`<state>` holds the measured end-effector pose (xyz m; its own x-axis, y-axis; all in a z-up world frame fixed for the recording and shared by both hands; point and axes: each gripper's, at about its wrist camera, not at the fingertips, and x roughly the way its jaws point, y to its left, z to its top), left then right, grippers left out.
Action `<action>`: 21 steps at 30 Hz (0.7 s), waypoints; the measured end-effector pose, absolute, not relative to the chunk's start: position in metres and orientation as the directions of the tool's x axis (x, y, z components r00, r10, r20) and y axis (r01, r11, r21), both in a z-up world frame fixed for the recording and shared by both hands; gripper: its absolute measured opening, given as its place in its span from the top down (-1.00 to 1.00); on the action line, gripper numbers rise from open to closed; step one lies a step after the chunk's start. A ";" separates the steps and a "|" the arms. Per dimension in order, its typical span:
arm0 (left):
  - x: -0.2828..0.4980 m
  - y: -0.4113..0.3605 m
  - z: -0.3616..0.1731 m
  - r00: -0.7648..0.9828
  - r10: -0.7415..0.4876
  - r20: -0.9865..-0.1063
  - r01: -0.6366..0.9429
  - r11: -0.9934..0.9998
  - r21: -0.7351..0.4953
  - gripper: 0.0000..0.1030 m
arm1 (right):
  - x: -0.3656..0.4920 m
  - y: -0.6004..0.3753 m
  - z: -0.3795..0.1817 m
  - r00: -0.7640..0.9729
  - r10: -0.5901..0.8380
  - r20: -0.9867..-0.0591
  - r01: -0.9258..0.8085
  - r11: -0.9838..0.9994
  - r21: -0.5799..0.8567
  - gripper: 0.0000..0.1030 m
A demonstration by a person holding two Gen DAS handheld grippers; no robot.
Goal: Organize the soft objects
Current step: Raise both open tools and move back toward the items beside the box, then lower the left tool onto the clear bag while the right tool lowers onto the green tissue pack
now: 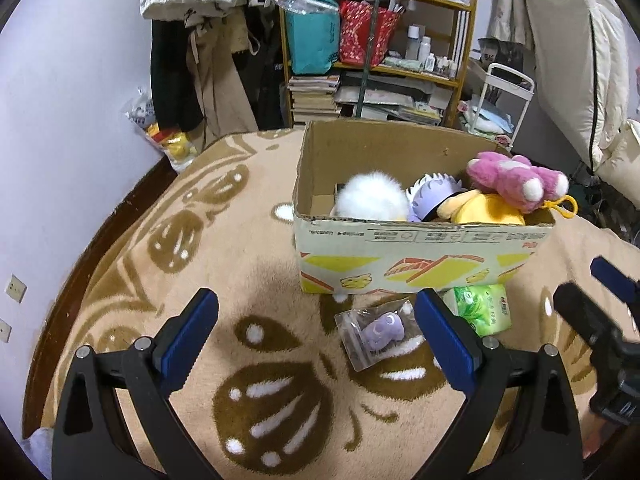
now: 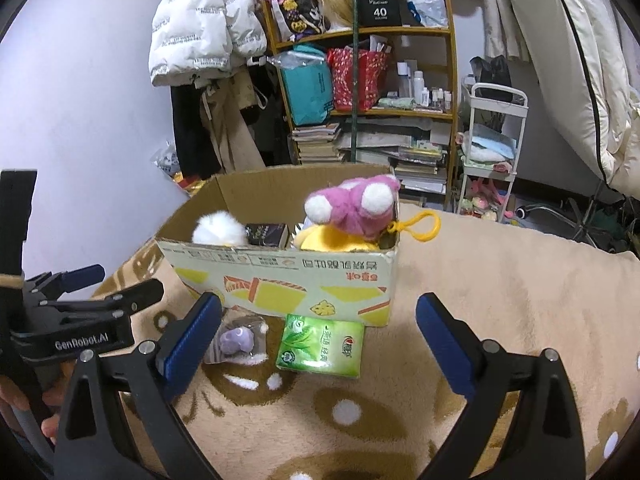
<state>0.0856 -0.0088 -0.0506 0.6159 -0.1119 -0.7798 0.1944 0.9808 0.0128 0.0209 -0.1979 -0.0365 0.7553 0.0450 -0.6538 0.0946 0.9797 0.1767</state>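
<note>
Hand-held gripper [image 2: 318, 340] wide open, empty.

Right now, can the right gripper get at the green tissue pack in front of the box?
Probably yes. The right gripper has its jaws open, and the green tissue pack lies flat on the blanket, in line between them. Nothing covers it; the cardboard box stands just behind it.

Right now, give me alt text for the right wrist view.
An open cardboard box on a beige patterned blanket holds a pink plush, a yellow plush and a white fluffy toy. In front lie a green tissue pack and a bagged purple toy. The right gripper hangs open above them.
</note>
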 end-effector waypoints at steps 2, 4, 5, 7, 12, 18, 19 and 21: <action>0.094 -0.008 -0.057 0.599 -0.127 -0.791 0.190 0.982 -0.014 -0.89 | 0.024 -0.197 -0.042 0.746 0.042 -0.664 0.096 0.981 0.169 -0.98; 0.099 -0.008 -0.062 0.578 -0.135 -0.805 0.186 0.982 -0.031 -0.89 | 0.029 -0.195 -0.050 0.734 0.041 -0.678 0.098 0.981 0.165 -0.98; 0.101 -0.009 -0.065 0.568 -0.136 -0.812 0.183 0.982 -0.037 -0.89 | 0.031 -0.195 -0.053 0.729 0.035 -0.683 0.104 0.981 0.162 -0.98; 0.105 -0.010 -0.070 0.551 -0.139 -0.823 0.184 0.982 -0.044 -0.89 | 0.033 -0.195 -0.057 0.727 0.012 -0.687 0.127 0.980 0.151 -0.98; 0.116 -0.017 -0.081 0.516 -0.143 -0.845 0.187 0.981 -0.051 -0.89 | 0.045 -0.197 -0.071 0.692 0.027 -0.722 0.123 0.980 0.155 -0.98; 0.126 -0.024 -0.102 0.459 -0.142 -0.877 0.184 0.981 -0.062 -0.89 | 0.055 -0.199 -0.093 0.632 0.030 -0.775 0.141 0.978 0.152 -0.98; 0.129 -0.026 -0.106 0.446 -0.147 -0.883 0.187 0.980 -0.068 -0.89 | 0.058 -0.198 -0.097 0.619 0.028 -0.785 0.143 0.979 0.148 -0.98; 0.132 -0.030 -0.111 0.428 -0.152 -0.891 0.191 0.979 -0.075 -0.89 | 0.063 -0.198 -0.107 0.584 0.017 -0.812 0.145 0.981 0.125 -0.98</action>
<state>0.1323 -0.0299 -0.1109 0.4282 -0.1517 -0.8909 0.1911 0.9787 -0.0748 0.0627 -0.1977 -0.1069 0.5839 0.0171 -0.8117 0.1452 0.9815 0.1252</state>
